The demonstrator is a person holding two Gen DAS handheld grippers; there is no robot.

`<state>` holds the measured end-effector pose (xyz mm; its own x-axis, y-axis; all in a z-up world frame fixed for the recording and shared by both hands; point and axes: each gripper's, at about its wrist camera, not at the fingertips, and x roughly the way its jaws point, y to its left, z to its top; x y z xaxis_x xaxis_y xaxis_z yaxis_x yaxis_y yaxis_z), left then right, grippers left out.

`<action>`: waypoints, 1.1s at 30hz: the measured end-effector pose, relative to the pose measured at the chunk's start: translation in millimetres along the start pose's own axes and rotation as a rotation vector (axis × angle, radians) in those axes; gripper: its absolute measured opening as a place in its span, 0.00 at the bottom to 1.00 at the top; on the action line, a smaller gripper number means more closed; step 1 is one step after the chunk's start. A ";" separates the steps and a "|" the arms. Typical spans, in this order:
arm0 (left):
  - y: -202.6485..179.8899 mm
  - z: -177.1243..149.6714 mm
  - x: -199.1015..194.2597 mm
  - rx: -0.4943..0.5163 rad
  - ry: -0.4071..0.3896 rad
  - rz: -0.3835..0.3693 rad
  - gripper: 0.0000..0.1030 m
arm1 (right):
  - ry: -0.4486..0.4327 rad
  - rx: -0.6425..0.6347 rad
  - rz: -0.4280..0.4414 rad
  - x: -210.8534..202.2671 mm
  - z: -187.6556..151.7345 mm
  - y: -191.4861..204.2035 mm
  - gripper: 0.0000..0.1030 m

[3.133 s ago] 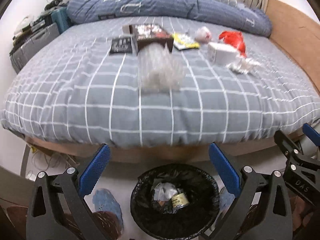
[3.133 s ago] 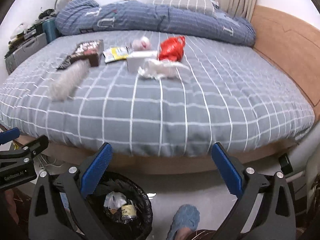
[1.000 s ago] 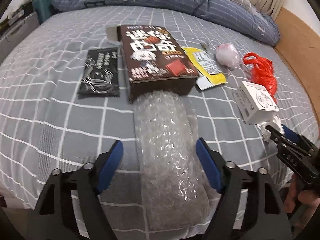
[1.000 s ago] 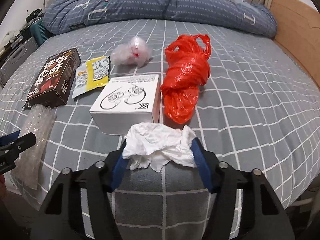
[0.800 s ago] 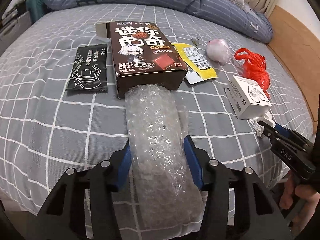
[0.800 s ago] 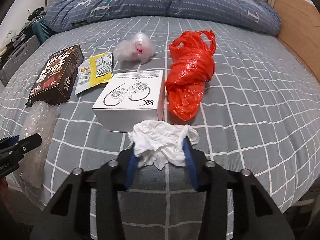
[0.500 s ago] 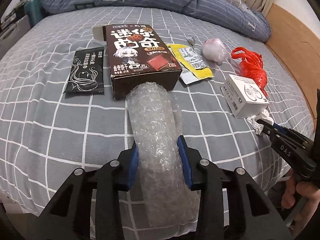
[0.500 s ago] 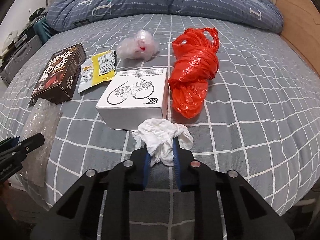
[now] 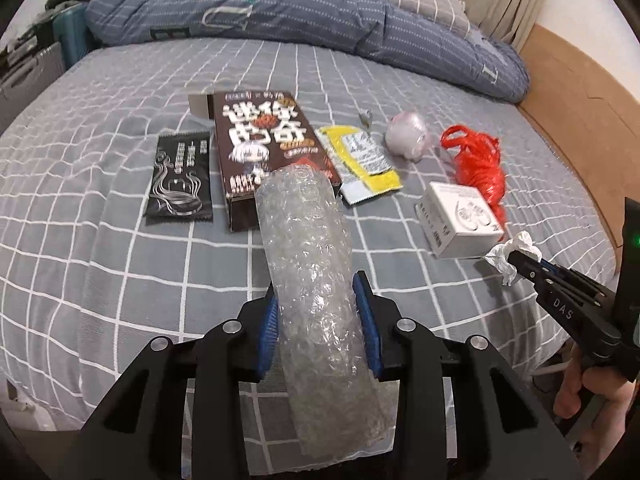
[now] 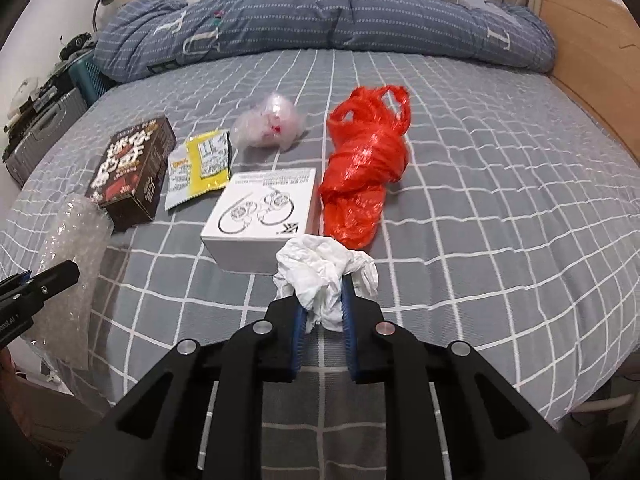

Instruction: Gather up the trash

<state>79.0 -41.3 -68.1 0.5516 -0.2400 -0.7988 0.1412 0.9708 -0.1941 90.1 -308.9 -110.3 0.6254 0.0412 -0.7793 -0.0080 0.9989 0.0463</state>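
My left gripper (image 9: 316, 304) is shut on a roll of clear bubble wrap (image 9: 312, 256), whose far end is raised off the grey checked bed (image 9: 100, 240) in front of a dark brown snack box (image 9: 264, 140). My right gripper (image 10: 322, 300) is shut on a crumpled white tissue (image 10: 320, 268), lifted just in front of a white earphone box (image 10: 260, 216). In the left wrist view the right gripper (image 9: 520, 260) shows at the right edge with the tissue (image 9: 508, 254) in its tip. The bubble wrap (image 10: 68, 240) shows at the left of the right wrist view.
Still on the bed lie a black sachet (image 9: 180, 176), a yellow packet (image 9: 364, 160), a clear plastic wad (image 10: 272, 124) and a red plastic bag (image 10: 364, 168). A rolled blue duvet (image 10: 320, 16) lies across the back. A wooden bed frame (image 10: 592, 32) rises at the right, luggage (image 10: 44, 120) stands at the left.
Both grippers closed, the left on the bubble wrap and the right on the tissue. Both have since risen a little, lifting the wrap's end and the tissue off the bed.
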 end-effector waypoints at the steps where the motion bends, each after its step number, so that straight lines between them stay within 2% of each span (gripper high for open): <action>1: -1.1 0.8 -3.9 0.001 -0.008 -0.001 0.33 | -0.007 -0.002 0.000 -3.3 0.7 0.3 0.15; 7: -7.3 3.2 -28.0 -0.001 -0.044 -0.036 0.33 | -0.066 -0.026 -0.008 -26.0 3.0 5.1 0.15; 17: -18.7 -6.8 -65.7 0.000 -0.103 -0.034 0.33 | -0.149 -0.053 -0.009 -73.1 -6.5 15.5 0.15; 27: -23.2 -27.7 -81.9 0.005 -0.125 -0.019 0.33 | -0.165 -0.056 -0.002 -100.2 -26.9 20.8 0.15; 33: -19.9 -49.4 -82.3 -0.005 -0.102 -0.008 0.33 | -0.160 -0.056 0.006 -110.0 -43.2 28.1 0.15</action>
<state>-9.9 -40.6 -26.7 0.6316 -0.2467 -0.7350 0.1421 0.9688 -0.2031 -12.6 -284.4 -50.2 0.7415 0.0473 -0.6693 -0.0530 0.9985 0.0119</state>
